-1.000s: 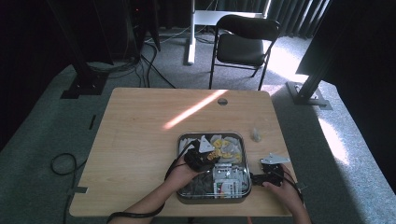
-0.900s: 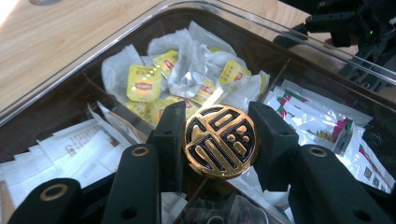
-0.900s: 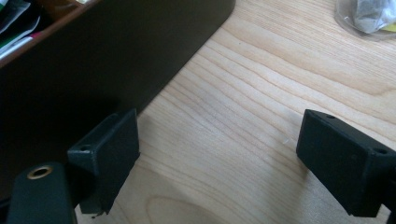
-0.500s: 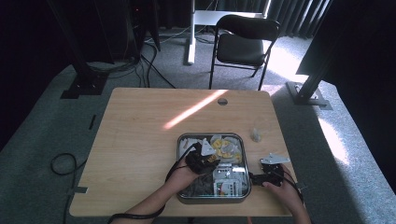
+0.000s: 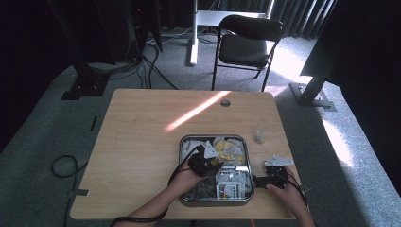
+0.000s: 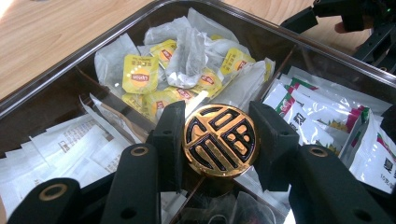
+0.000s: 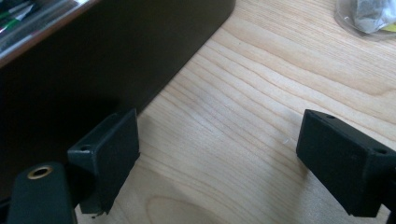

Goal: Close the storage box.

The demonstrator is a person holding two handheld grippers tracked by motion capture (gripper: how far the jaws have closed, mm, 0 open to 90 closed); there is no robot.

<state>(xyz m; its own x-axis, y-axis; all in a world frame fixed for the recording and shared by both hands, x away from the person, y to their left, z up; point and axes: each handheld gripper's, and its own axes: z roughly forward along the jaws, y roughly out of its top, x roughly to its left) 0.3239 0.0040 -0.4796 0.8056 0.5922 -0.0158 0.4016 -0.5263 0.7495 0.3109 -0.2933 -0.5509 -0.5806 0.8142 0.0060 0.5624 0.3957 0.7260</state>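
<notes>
A dark metal-rimmed box point(image 5: 181, 161) sits at the table's near edge, divided into compartments of yellow tea bags point(image 6: 140, 74), white sachets point(image 6: 70, 140) and green-printed sachets point(image 6: 317, 112). A round gold-and-black knob point(image 6: 220, 140) stands over its middle, seemingly on a see-through lid. My left gripper point(image 6: 222, 135) is shut on this knob, a pad on each side; in the high view the left gripper point(image 5: 213, 163) hovers over the box centre. My right gripper point(image 7: 217, 154) rests open on the wood just right of the box wall point(image 7: 116, 51), with nothing between its jaws; the high view places the right gripper point(image 5: 259, 180) by the box's right side.
A small clear cup point(image 5: 259, 136) holding a tea bag stands on the table beyond the right gripper, and that cup point(image 7: 369, 16) is at the top right of the right gripper view. A black chair point(image 5: 246, 45) stands behind the table. Bare wood point(image 5: 142, 132) spreads left and beyond the box.
</notes>
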